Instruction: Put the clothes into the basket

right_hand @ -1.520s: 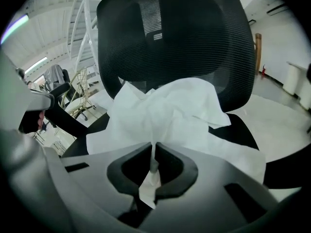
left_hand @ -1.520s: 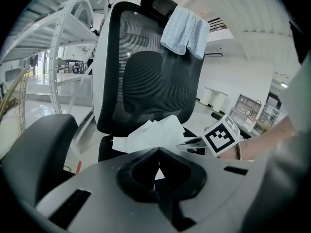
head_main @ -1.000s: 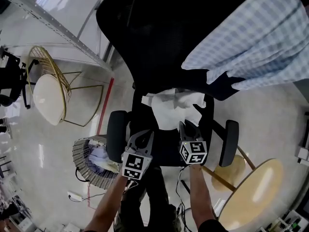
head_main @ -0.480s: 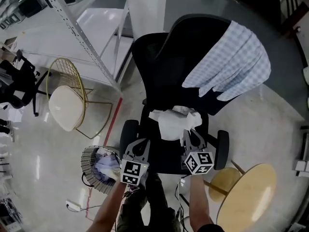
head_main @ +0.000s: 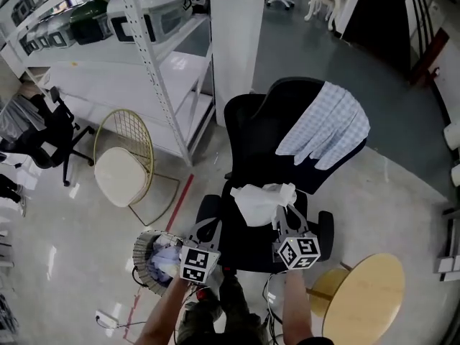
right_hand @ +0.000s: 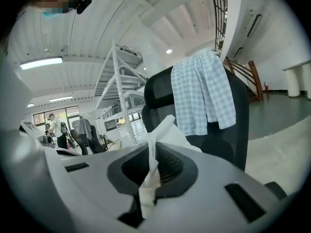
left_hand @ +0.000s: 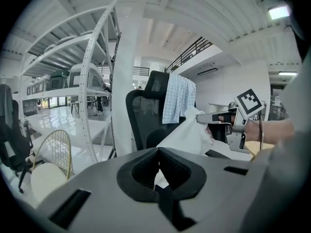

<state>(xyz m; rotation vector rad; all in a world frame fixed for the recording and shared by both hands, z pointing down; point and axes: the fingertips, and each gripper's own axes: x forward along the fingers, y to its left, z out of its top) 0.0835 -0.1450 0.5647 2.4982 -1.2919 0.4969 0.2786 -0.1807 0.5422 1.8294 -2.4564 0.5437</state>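
Note:
My right gripper (head_main: 285, 208) (right_hand: 149, 171) is shut on a white garment (head_main: 260, 200) (right_hand: 167, 132), which hangs above the seat of a black office chair (head_main: 251, 121). In the left gripper view the garment (left_hand: 187, 132) drapes from the right gripper towards me. My left gripper (head_main: 210, 225) (left_hand: 156, 174) is beside it on the left, jaws together. White cloth shows just past them, but I see none pinched. A round woven basket (head_main: 147, 254) with clothes inside stands on the floor left of the chair. A blue checked cloth (head_main: 323, 128) (left_hand: 177, 96) (right_hand: 201, 91) hangs over the chair's backrest.
A gold wire chair (head_main: 122, 171) with a cream seat stands to the left. White metal shelving (head_main: 144, 49) and a white pillar (head_main: 233, 34) are behind. A round wooden stool (head_main: 363, 300) is at lower right. Another black office chair (head_main: 39, 131) is at far left.
Both grippers have risen. The white garment has come up off the chair seat in the right gripper. The head view now takes in far more of the room.

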